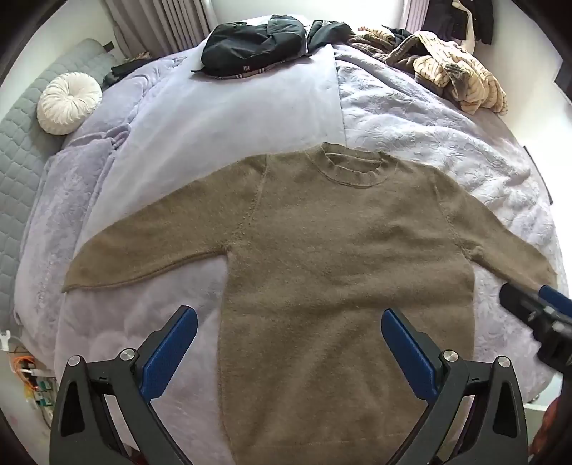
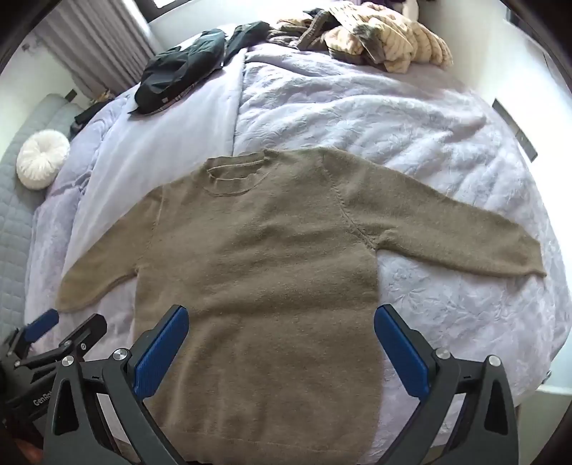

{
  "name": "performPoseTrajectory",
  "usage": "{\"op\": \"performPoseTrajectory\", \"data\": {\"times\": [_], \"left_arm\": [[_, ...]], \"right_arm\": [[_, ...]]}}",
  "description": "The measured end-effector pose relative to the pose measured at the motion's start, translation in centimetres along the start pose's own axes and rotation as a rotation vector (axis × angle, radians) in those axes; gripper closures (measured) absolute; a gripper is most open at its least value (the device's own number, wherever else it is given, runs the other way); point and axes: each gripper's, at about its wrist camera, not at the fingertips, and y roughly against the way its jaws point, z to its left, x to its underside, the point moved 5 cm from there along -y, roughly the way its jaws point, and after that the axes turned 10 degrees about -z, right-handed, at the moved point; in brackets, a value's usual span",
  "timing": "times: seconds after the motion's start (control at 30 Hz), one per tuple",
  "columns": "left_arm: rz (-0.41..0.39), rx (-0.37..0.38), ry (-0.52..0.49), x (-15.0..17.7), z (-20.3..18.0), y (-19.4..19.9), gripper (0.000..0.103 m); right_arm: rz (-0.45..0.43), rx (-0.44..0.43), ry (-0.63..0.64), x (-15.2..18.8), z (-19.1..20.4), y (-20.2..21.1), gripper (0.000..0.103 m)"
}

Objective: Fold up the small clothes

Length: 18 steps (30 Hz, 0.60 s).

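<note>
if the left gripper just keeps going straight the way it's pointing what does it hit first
Most likely the brown sweater, lying flat on the lavender bedspread. The left gripper is open, its fingers straddling the sweater's left edge, so one finger could meet the bedspread beside it. Depth is unclear.

One brown sweater (image 1: 321, 250), one round white cushion (image 1: 69, 103), two tongs (image 1: 289, 343) (image 2: 280, 339).

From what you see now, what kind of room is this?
Most likely a bedroom. A brown sweater lies spread flat on a bed with a lilac blanket. A round white cushion sits by the grey padded headboard, and curtains hang behind.
</note>
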Motion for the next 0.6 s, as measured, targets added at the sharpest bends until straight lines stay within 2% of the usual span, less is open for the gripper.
{"op": "performPoseTrajectory", "data": {"times": [0.13, 0.27, 0.6], "left_arm": [[-0.005, -0.027, 0.025, 0.2, 0.5, 0.4, 0.0], [0.001, -0.013, 0.054, 0.4, 0.9, 0.5, 0.0], [0.018, -0.029, 0.063, 0.3, 1.2, 0.6, 0.0]], "right_arm": [[0.01, 0.053, 0.037, -0.6, -0.6, -0.5, 0.0], [0.019, 0.093, 0.069, -0.5, -1.2, -1.1, 0.0], [0.025, 0.094, 0.069, -0.4, -0.9, -1.4, 0.0]]}}
